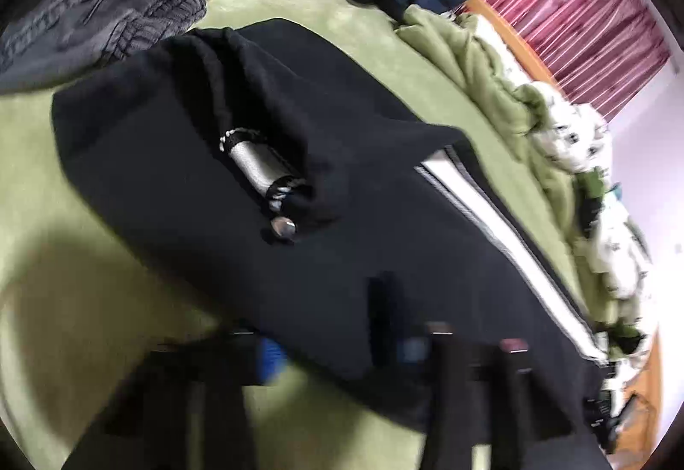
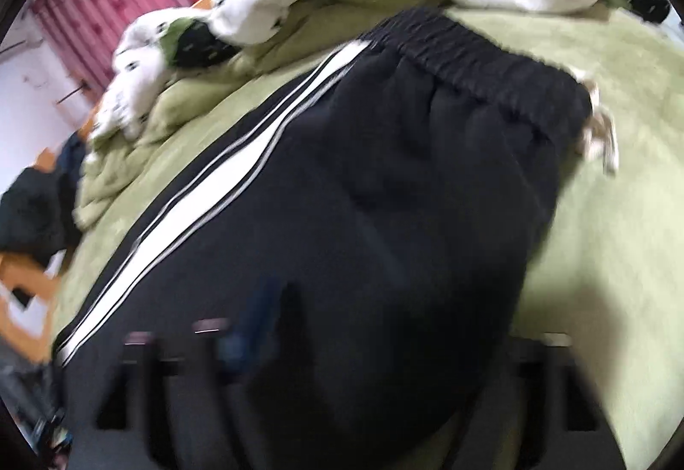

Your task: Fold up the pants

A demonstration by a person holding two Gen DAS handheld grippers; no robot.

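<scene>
Black white-striped track pants (image 2: 363, 171) lie on the fuzzy green blanket (image 2: 620, 107); both grippers too blurred to tell their jaws

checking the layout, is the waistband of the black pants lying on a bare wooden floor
No, in the right wrist view the elastic waistband of the black pants lies on the green blanket.

Matt black cloth pants (image 2: 384, 192), fuzzy green fleece blanket (image 1: 85, 192), smooth orange wood bedframe (image 1: 508, 30)

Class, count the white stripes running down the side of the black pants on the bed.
3: a wide stripe in the middle, with a thin stripe on one side and another thin stripe on the other. Blur may hide more.
</scene>
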